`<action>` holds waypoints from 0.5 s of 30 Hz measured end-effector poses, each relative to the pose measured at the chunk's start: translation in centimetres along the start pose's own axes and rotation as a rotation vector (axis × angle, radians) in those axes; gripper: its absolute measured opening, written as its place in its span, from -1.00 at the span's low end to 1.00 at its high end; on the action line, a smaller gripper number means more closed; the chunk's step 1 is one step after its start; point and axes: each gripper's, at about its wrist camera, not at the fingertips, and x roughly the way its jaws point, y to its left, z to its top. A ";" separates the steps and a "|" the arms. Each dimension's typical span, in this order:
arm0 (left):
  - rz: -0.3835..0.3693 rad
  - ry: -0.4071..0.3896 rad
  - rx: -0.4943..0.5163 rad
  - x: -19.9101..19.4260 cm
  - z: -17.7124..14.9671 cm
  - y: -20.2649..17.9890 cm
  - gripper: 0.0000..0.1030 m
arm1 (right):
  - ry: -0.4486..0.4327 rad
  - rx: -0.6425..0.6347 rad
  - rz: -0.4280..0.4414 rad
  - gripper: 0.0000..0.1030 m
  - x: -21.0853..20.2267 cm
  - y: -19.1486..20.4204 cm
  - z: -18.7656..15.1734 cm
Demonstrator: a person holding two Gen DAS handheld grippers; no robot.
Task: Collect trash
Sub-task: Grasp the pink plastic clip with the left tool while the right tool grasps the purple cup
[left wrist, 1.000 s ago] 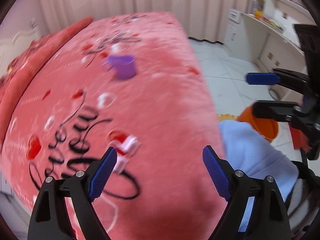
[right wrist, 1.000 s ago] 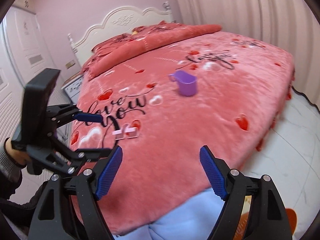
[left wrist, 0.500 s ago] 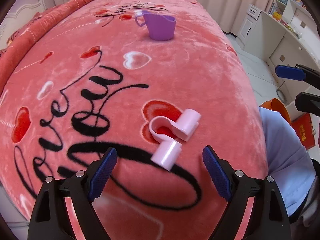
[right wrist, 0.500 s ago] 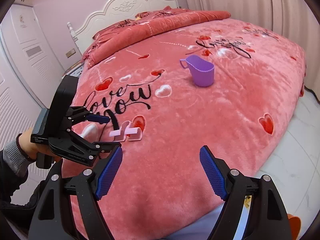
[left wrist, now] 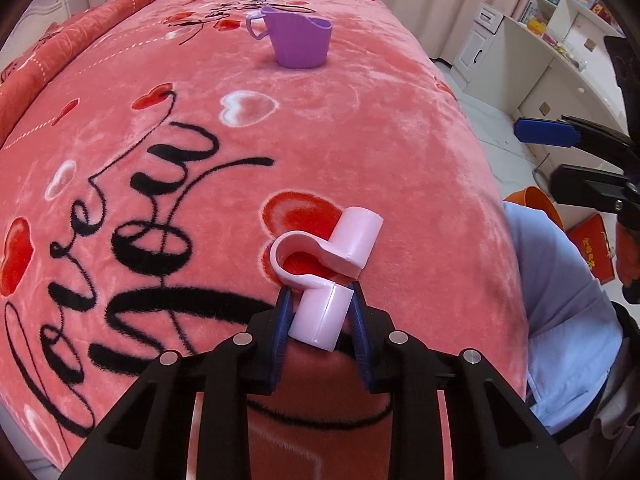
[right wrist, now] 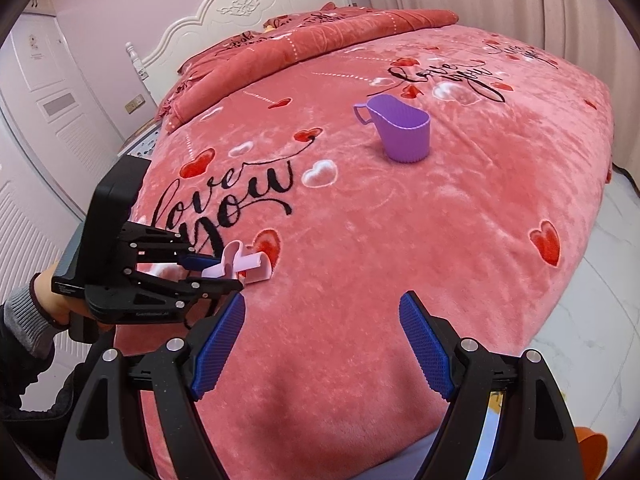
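On the bed [left wrist: 400, 152], purple cup [left wrist: 298, 42] untouched at 12 o'clock, right gripper [right wrist: 322, 346] idle with fingers spread, left gripper [left wrist: 320, 320] now clenched on the near end of the pink clip [left wrist: 326, 264] after straddling it open moments ago: grasp made, lift-off due next.

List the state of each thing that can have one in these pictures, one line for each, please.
Left tongs: shut on the near tube end of the pink curved plastic piece.
Right tongs: open, holding nothing, above the bed.
Pink curved plastic piece: lying on the pink plush bedspread, gripped.
Purple ribbed plastic cup: upright, untouched, on the bedspread.
Orange bin: on the floor, mostly hidden.
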 end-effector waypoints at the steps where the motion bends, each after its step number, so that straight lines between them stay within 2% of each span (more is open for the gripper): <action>1: 0.003 -0.001 0.001 0.0 0.2 -0.1 -0.42 | -0.001 -0.003 0.001 0.53 0.1 0.0 0.2; 7: 0.032 -0.032 0.003 -1.3 2.2 0.7 -0.42 | -0.020 -0.031 0.006 0.53 0.8 -0.6 2.5; 15: 0.044 -0.062 0.037 -0.9 7.4 2.4 -0.42 | -0.051 -0.112 -0.020 0.53 3.2 -2.7 8.9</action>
